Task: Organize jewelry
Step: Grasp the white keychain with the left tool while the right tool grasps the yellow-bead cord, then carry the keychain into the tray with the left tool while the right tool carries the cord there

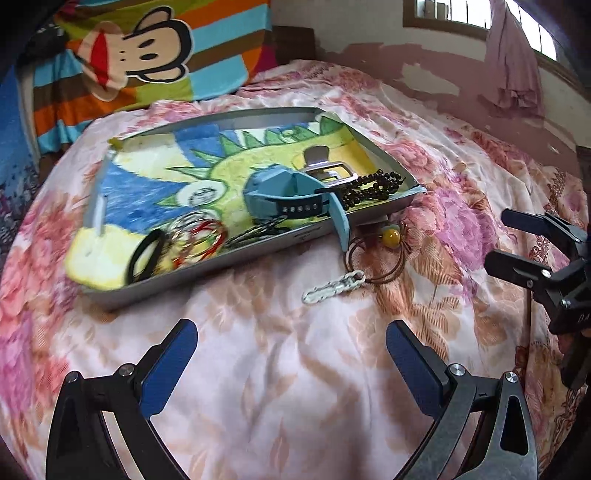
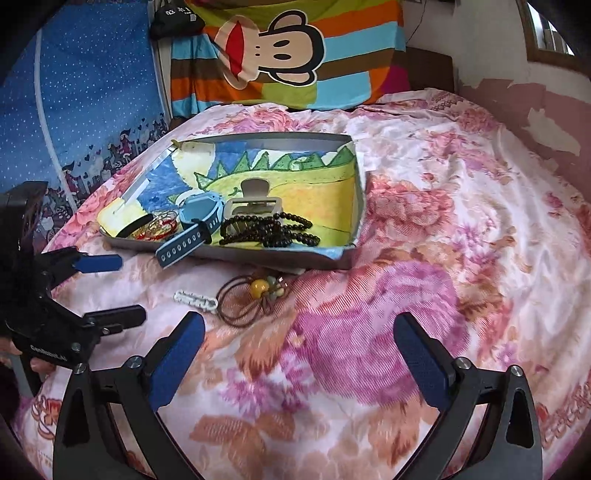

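Floral bedspread (image 2: 424,229) spread across the bed, grey tray (image 2: 343,258) laid on it with blue watch (image 2: 201,216), black beads (image 2: 273,229) and hair claw (image 2: 255,203) inside, brown cord pendant (image 2: 258,286) and white chain (image 2: 195,297) left near its front edge, left gripper (image 1: 291,354) and right gripper (image 2: 299,343) held wide apart, nothing gripped.

We can partly read white lettering, roughly "GenRobot.AI", on the black body of the left tool (image 2: 114,290). White characters on a black bag (image 2: 177,16) stay illegible.

Right gripper (image 2: 299,350) hovers wide open over the floral bedspread (image 2: 424,221), brown cord necklace (image 2: 251,295) just ahead, tray (image 2: 258,254) beyond it.
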Action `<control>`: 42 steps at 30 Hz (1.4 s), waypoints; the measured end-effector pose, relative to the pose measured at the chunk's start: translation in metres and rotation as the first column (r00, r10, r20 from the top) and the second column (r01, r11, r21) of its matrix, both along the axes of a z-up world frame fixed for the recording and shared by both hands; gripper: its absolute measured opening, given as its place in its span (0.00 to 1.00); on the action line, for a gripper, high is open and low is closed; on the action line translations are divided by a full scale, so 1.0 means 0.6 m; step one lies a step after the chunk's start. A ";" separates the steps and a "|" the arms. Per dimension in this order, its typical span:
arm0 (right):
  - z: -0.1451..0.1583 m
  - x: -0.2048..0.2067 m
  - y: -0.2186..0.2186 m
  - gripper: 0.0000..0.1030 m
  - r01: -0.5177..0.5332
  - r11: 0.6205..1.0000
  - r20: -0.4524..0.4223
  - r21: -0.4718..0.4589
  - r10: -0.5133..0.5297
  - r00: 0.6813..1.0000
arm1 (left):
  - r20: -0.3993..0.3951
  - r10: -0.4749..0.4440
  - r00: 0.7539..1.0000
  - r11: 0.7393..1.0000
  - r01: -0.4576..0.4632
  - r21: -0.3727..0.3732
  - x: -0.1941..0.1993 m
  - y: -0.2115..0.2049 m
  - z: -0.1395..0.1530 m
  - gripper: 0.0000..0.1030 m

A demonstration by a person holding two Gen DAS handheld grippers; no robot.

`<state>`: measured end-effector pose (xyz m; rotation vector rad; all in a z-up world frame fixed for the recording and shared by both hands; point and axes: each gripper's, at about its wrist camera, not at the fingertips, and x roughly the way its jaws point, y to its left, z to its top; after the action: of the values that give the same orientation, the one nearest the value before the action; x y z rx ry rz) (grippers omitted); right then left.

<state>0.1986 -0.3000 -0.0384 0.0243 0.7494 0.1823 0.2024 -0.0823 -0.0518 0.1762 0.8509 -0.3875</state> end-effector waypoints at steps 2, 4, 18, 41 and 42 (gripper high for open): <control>-0.006 0.014 0.008 0.72 -0.017 1.000 -0.007 -0.001 0.017 1.000 | -0.009 -0.028 1.000 1.000 0.028 -0.010 0.013 -0.008 -0.003 0.95; -0.011 0.027 0.015 0.66 -0.041 0.999 -0.016 0.011 0.041 0.999 | -0.012 -0.050 0.999 0.999 0.050 -0.013 0.021 -0.014 -0.006 0.87; -0.045 0.081 0.053 0.36 -0.125 0.991 -0.087 0.038 0.128 0.988 | -0.056 -0.223 0.973 0.975 0.222 -0.025 0.054 -0.055 -0.036 0.40; -0.067 0.091 0.058 0.25 -0.101 0.995 -0.127 -0.020 0.097 0.987 | -0.066 -0.210 0.976 0.961 0.218 0.167 0.054 -0.092 -0.071 0.08; -0.066 0.090 0.058 0.25 -0.100 0.995 -0.128 -0.020 0.097 0.987 | -0.066 -0.212 0.975 0.961 0.220 0.167 0.052 -0.093 -0.071 0.06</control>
<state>0.2526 -0.2655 -0.0783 -0.0263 0.8807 0.2667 0.2338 -0.1379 -0.0945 0.4258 0.9160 -0.5242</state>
